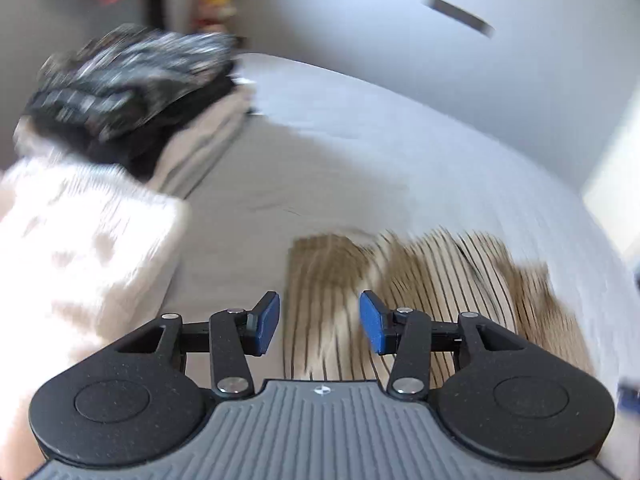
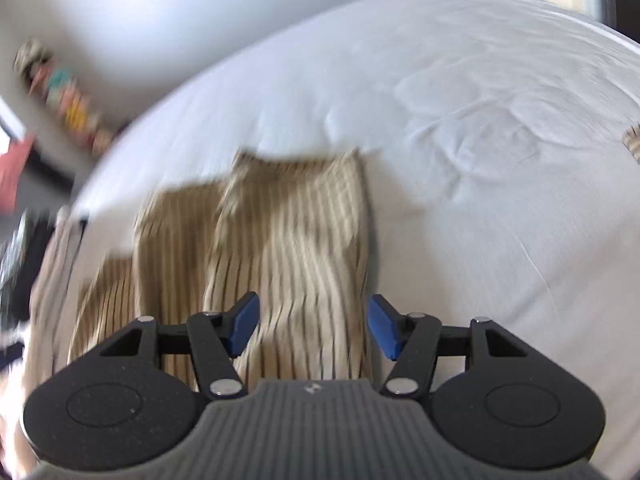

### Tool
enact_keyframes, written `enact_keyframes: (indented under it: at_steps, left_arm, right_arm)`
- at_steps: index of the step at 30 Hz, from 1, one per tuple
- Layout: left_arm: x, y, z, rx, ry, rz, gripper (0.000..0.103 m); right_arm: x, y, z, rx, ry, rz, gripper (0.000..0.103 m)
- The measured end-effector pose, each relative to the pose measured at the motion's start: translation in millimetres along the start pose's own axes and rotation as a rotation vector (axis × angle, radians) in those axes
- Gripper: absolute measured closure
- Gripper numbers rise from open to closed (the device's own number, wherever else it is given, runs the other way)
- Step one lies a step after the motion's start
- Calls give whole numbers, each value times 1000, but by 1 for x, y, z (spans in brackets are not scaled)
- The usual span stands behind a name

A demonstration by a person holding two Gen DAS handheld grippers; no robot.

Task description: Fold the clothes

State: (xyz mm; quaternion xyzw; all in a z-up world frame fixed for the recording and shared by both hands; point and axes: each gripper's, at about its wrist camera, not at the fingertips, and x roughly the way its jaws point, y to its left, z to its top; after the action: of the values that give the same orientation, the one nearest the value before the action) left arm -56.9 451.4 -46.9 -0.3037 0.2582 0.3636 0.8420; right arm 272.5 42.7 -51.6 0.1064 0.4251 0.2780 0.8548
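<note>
Both jaws stand wide apart and empty — the left hand-held gripper (image 1: 319, 322) and the right hand-held gripper (image 2: 313, 328) hover just over the striped tan garment (image 2: 288, 248), which lies partly folded on the white bed (image 2: 460, 128). Best to pinch matching edges squarely, then lift together. Beyond, at the left — a stack of folded clothes (image 1: 120, 92).

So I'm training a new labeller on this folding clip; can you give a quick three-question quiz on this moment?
1. True or false: the left gripper is shut on cloth.
2. What lies ahead of the right gripper? A) tan garment with thin dark stripes B) a towel
3. What surface, the white bed sheet or a table, carries the garment?

Key: 1 false, both grippers are open; 2 A; 3 the sheet.
</note>
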Motion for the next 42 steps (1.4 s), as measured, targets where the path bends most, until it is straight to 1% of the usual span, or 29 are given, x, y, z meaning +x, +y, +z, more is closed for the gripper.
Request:
enact_keyframes:
  at_steps: [3,4,6,9,10,12,15,17,18,19,20,21,22,23,24,26,29,31,32,36,38,39,40,41,42]
  left_arm:
    - [28,16,-1,-55,27,44,50]
    - [38,19,-2,-50,37,62,50]
    - [52,20,-2,-30,52,75,50]
    - [68,20,4,-33,43,32,50]
    - [73,20,5,-39,42,18,50]
    - [80,20,6,-35,44,6,50]
    - [90,19,5,-7,54,25,50]
    - [96,20,3,8,66,27,51]
    - [98,19,3,14,68,27,57]
    - [101,18,2,21,67,28,61]
    - [103,17,2,27,66,28,71]
    - [106,16,2,33,63,27,82]
    - [107,15,3,34,56,23,91]
    - [108,14,3,34,49,18,101]
    - [107,14,4,32,34,14,102]
    - [100,14,6,34,-20,29,102]
    - [89,19,13,22,-90,100,103]
    - [85,26,17,6,-116,147,103]
    - [84,29,18,3,-118,167,103]
    - [90,32,17,25,-88,224,103]
    - [95,30,15,42,-76,236,103]
    - [97,29,14,41,-64,229,102]
    - [98,28,14,35,-54,222,102]
    - [98,28,13,26,-46,216,100]
    - [96,27,12,20,-47,216,94]
  right_arm:
    - [12,-7,7,-6,-67,-6,40]
    - [19,-10,12,14,-83,-3,40]
    - [33,-16,22,63,-112,3,40]
    - [54,-25,37,136,-156,13,40]
    - [63,-26,42,143,-161,18,41]
    - [76,-27,48,131,-164,11,42]
    - [93,-26,55,95,-158,-6,42]
    - [105,-19,55,35,-143,-10,43]
    - [111,-14,54,-2,-126,-19,47]
    - [118,-10,53,-39,-107,-29,55]
    - [124,-7,51,-75,-90,-40,61]
    - [128,-6,49,-103,-86,-63,78]
    - [130,-5,47,-129,-84,-89,92]
    - [130,-6,47,-130,-90,-98,97]
    - [126,-10,49,-108,-106,-99,100]
    - [118,-18,54,-58,-141,-100,101]
    - [106,-31,61,5,-210,-156,101]
    - [101,-42,63,52,-235,-195,101]
    - [99,-46,64,73,-244,-215,101]
    - [98,-60,64,122,-235,-255,101]
    - [95,-61,62,132,-236,-254,101]
    - [93,-61,61,136,-236,-252,100]
    - [92,-62,60,140,-237,-250,94]
    - [90,-62,58,144,-238,-249,92]
    - [88,-62,57,149,-238,-247,87]
